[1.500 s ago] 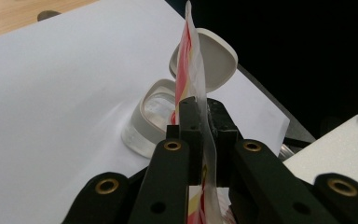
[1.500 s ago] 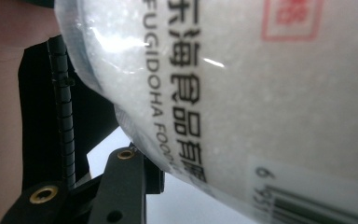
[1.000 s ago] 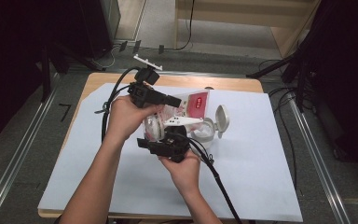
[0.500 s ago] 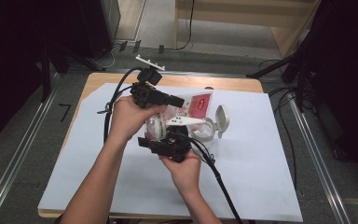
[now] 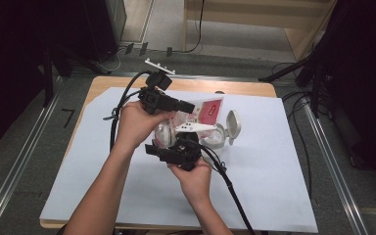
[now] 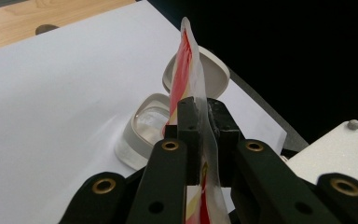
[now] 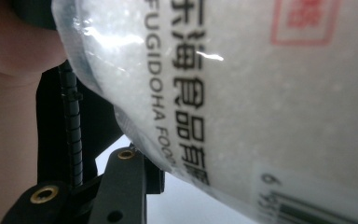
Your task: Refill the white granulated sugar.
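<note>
- High view: even overhead light falls on the white sheet [image 5: 274, 161]; the surroundings are dark, shadows soft.
- Left gripper view: the near black links are blurred, the background black.
- Right gripper view: the bag [image 7: 261, 93] is very close, slightly soft, with small glare streaks.

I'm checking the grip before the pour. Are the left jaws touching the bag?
Touching. The left gripper view shows the left gripper with both jaws pressed flat against the bag, no gap either side.

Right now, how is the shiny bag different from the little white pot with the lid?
The bag is held up edge-on, pinched between the left gripper's jaws; the pot rests on the white sheet. The bag is soft plastic with red print; the pot is plain and stiff, its lid flipped open.
</note>
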